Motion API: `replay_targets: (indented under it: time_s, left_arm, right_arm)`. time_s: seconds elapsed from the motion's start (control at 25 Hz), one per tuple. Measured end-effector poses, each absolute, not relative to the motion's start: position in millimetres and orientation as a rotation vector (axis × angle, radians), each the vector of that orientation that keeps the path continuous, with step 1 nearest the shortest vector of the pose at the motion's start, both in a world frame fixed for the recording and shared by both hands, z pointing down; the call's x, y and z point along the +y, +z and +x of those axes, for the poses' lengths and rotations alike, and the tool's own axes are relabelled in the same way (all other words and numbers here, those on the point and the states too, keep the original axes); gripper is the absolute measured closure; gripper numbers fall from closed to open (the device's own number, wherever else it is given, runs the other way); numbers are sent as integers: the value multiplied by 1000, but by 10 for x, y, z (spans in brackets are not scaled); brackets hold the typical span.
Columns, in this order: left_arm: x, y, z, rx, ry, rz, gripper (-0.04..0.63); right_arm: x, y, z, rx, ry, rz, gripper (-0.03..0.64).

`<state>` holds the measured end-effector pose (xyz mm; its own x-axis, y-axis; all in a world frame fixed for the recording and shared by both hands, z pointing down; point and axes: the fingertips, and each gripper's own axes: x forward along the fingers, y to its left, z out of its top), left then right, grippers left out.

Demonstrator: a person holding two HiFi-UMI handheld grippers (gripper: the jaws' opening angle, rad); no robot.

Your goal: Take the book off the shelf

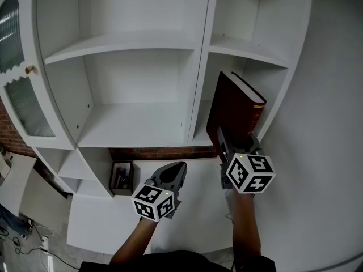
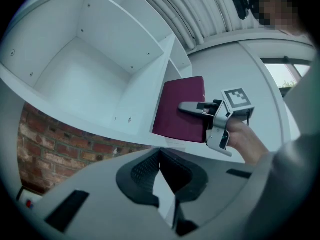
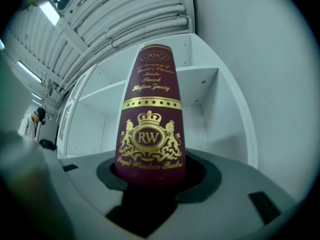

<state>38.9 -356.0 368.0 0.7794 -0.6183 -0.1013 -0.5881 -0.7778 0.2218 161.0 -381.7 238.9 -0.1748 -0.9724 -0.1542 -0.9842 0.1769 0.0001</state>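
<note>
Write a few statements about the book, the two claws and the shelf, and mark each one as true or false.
1. The right claw grips the dark red book. True.
2. The left claw also grips the book. False: it holds nothing and sits apart from the book, on its left.
3. The wide shelf compartment left of the book is full of books. False: no book stands in it.
4. The spine of the book bears a gold crest with the letters RW. True, as the right gripper view shows.
</note>
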Motion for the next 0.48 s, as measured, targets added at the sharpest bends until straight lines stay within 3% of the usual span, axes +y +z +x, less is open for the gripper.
replay_targets:
  time_s: [0.48]
  left_arm:
    - [-3410, 3739, 353, -893, -228, 2802, 580]
  right_arm:
    - [-3533, 2414, 1625, 2258, 122, -1960, 380]
